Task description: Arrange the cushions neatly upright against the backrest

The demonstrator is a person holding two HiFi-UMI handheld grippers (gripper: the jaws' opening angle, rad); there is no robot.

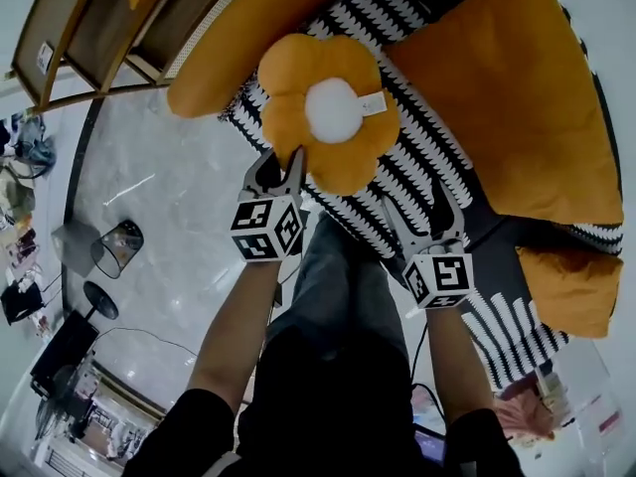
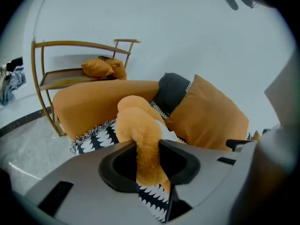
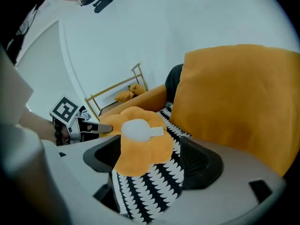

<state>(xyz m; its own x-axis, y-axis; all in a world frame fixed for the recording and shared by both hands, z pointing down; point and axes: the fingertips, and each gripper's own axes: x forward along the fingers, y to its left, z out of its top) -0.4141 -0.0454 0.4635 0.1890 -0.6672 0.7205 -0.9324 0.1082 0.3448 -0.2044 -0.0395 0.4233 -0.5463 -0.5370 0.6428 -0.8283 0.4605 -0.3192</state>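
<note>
Cushions in orange fabric lie on a sofa whose padded seat (image 1: 407, 157) wears a black-and-white toothed pattern. Every place below is given from that seat.

Largest is the square orange cushion (image 1: 517, 97) on the seat's right part. It seems to lean toward the back, though I cannot tell how upright it stands. Next comes the long orange bolster (image 1: 238, 38) along the seat's left end. The flower-shaped orange plush cushion (image 1: 330, 112), with a white pompom centre and a small tag, lies flat in the middle of the seat near its front edge. A small orange cushion (image 1: 571, 286) sits at the seat's front right corner.

All of them look light, soft and squashy, with fuzzy covers that should not slip and nothing that could break. Held at one point they will likely flop and sag. The square one probably wants both tools on its top edge, while the flower can be lifted by a petal.

The left tool (image 1: 280, 162) is clenched on the flower's petal nearest the seat's front, with the plush pinched between its jaws. The right tool (image 1: 422, 207) is released, its jaws wide over the bare seat just right of the flower and holding nothing.

The seat looks yielding, so a propped cushion may slump. A pale glossy stone-like floor (image 1: 169, 197) spreads left of the seat. Beyond the seat's left end stands a wooden-framed rack (image 2: 70, 60) carrying a crumpled orange pillow (image 2: 103, 68), and a plain white wall rises behind.
</note>
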